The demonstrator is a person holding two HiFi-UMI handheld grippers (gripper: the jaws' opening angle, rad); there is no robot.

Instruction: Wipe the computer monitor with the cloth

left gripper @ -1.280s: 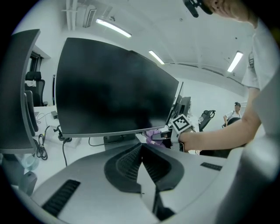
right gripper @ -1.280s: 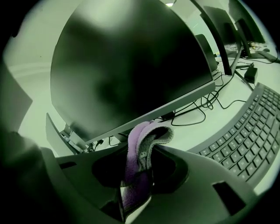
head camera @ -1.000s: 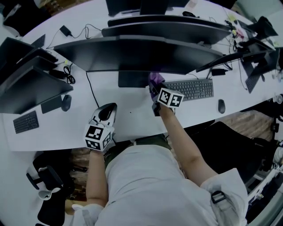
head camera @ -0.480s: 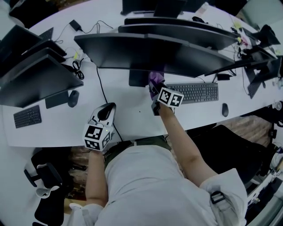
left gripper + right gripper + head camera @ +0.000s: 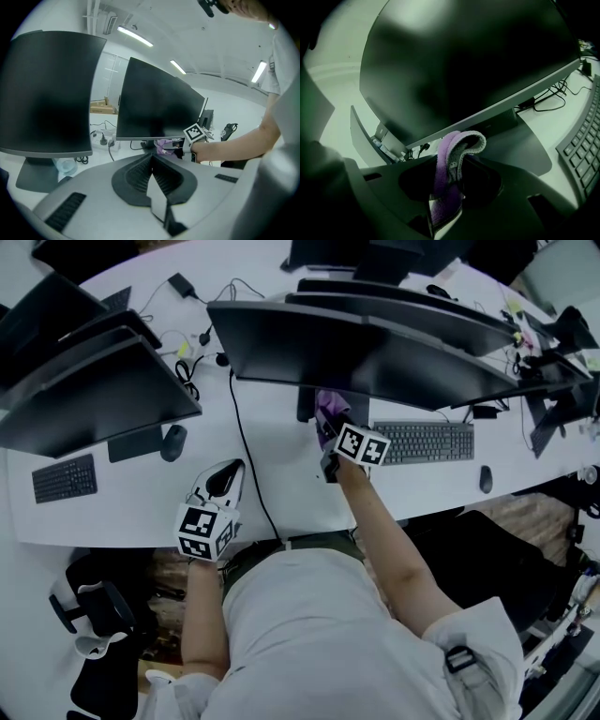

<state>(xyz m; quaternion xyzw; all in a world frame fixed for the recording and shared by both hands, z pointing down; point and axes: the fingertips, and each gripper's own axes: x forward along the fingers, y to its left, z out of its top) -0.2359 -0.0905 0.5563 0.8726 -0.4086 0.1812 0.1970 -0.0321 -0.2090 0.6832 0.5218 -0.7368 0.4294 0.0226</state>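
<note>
The dark curved monitor (image 5: 356, 348) stands across the middle of the white desk (image 5: 281, 493). My right gripper (image 5: 327, 427) is shut on a purple cloth (image 5: 329, 407) and holds it just below the monitor's lower edge, by the stand. In the right gripper view the cloth (image 5: 449, 164) sticks up folded between the jaws, with the monitor screen (image 5: 464, 61) close above. My left gripper (image 5: 225, 480) hovers over the desk's front left, jaws shut with nothing in them. From the left gripper view the monitor (image 5: 157, 103) and the cloth (image 5: 161, 145) lie ahead.
More monitors (image 5: 89, 381) stand to the left and behind. A keyboard (image 5: 424, 442) and mouse (image 5: 486, 479) lie right of the cloth, with another keyboard (image 5: 64, 479) and mouse (image 5: 172, 442) at the left. A black cable (image 5: 248, 465) crosses the desk. A chair (image 5: 94, 615) stands at lower left.
The head view has swung, so the monitors and desk sit further right and lower in the picture. Both grippers keep their places, and the cloth stays in the right one.
</note>
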